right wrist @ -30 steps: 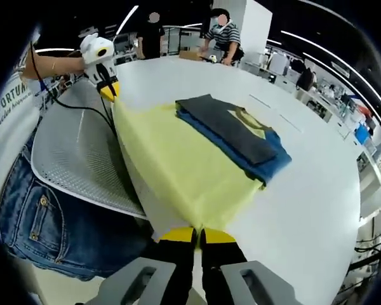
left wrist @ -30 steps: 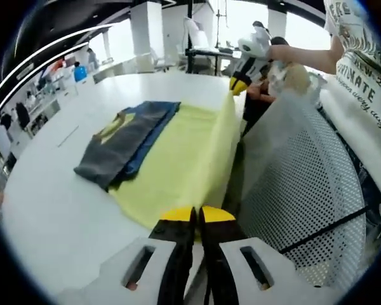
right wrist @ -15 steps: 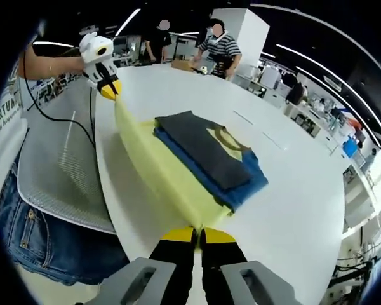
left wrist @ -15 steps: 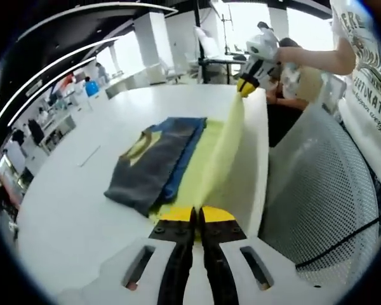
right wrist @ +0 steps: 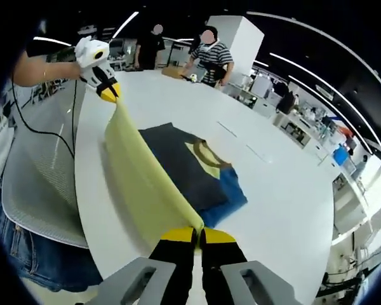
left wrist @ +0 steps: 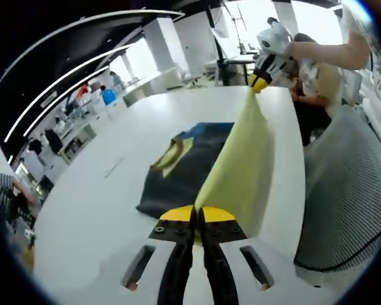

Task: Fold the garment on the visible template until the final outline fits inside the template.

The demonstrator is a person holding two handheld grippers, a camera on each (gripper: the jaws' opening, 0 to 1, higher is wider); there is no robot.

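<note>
Left gripper (left wrist: 197, 216): jaws pressed together on a corner of the yellow sheet (left wrist: 238, 171); it appears far ahead-left in the right gripper view (right wrist: 108, 95), held by a person's hand (right wrist: 41, 68).
Right gripper (right wrist: 197, 235): jaws closed on the sheet's other near corner (right wrist: 140, 178); seen far ahead-right in the left gripper view (left wrist: 260, 81).
Yellow sheet: lifted off the white table (left wrist: 95, 210) and stretched taut between the two grippers, rising like a wall.
Garment (right wrist: 184, 168): folded dark grey and blue shirt with a yellow collar, lying flat on the table just ahead of each claw, beside the raised sheet (left wrist: 181, 168).
Hidden: the sheet covers the garment's near edge; how far the sheet runs beneath the garment cannot be told.
Mesh chair (left wrist: 346, 210): at the table's edge, cut off by the frame.
Background people (right wrist: 209, 54): small, standing beyond the table's far end.
</note>
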